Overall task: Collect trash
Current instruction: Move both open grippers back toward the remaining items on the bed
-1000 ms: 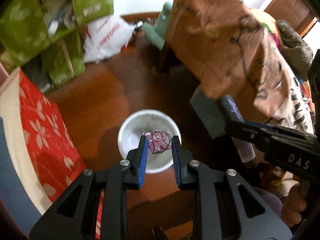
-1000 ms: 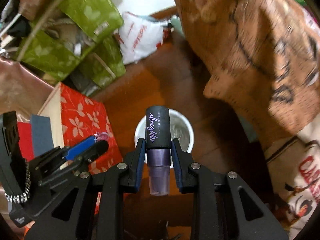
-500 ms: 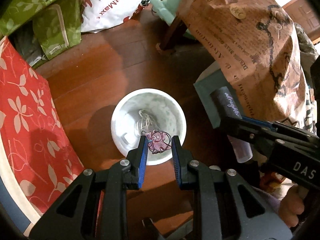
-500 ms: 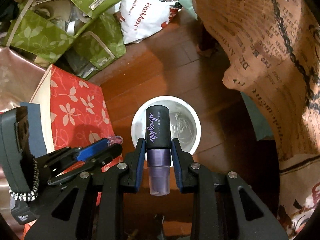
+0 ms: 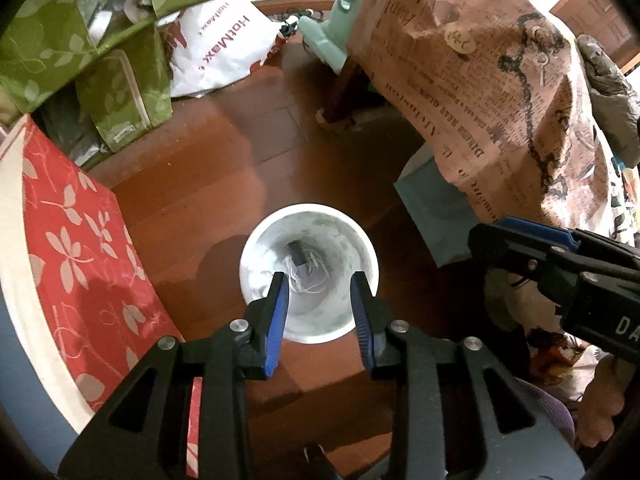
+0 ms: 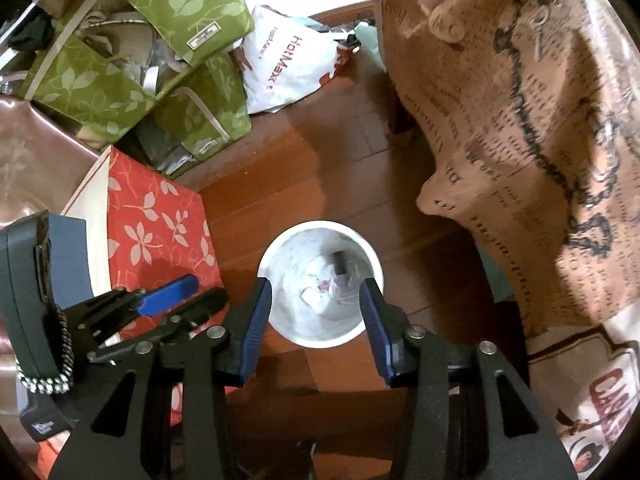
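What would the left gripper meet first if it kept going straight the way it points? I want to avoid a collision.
The left gripper, open and empty, points into the white bin. It would probably pass the rim and meet the trash at the bottom, though depth is unclear.

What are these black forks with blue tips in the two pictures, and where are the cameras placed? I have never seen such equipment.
No robot here: a person holds one two-finger gripper in each hand, and each carries a fisheye camera looking along its fingers. One picture is from the left gripper, the other from the right gripper. Both are open, hold nothing, and point down at a white bin on the wooden floor. Inside it lie a dark bottle, some thread and small scraps. Around it are a red floral box, green bags and a printed cloth.
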Available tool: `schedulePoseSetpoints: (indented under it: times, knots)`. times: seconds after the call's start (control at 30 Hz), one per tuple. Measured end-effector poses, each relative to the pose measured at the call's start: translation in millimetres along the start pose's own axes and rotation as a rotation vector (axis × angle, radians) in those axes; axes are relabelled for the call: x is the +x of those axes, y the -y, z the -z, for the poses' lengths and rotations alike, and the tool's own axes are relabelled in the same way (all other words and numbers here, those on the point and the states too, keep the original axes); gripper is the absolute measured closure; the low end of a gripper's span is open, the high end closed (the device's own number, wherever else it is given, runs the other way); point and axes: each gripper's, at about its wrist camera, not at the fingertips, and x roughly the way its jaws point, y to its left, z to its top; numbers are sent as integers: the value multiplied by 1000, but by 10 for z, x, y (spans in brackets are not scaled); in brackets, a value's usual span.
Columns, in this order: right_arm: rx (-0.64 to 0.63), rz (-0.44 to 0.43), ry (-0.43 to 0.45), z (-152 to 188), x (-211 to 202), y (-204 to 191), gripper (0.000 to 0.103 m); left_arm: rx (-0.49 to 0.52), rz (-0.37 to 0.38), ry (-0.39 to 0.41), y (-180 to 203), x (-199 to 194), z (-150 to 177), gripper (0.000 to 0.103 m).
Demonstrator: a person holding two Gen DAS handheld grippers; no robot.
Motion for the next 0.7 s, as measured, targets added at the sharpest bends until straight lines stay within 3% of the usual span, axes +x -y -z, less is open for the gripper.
schedulePoseSetpoints:
  times: [0.37,0.7]
  knots:
    - [-19,19,119,108,-620,70,61,41,-10,131,252,-689,-91,72]
    - [-2,47,314,295,-1566,290,61,134,12,274,881,-1393,-100,72]
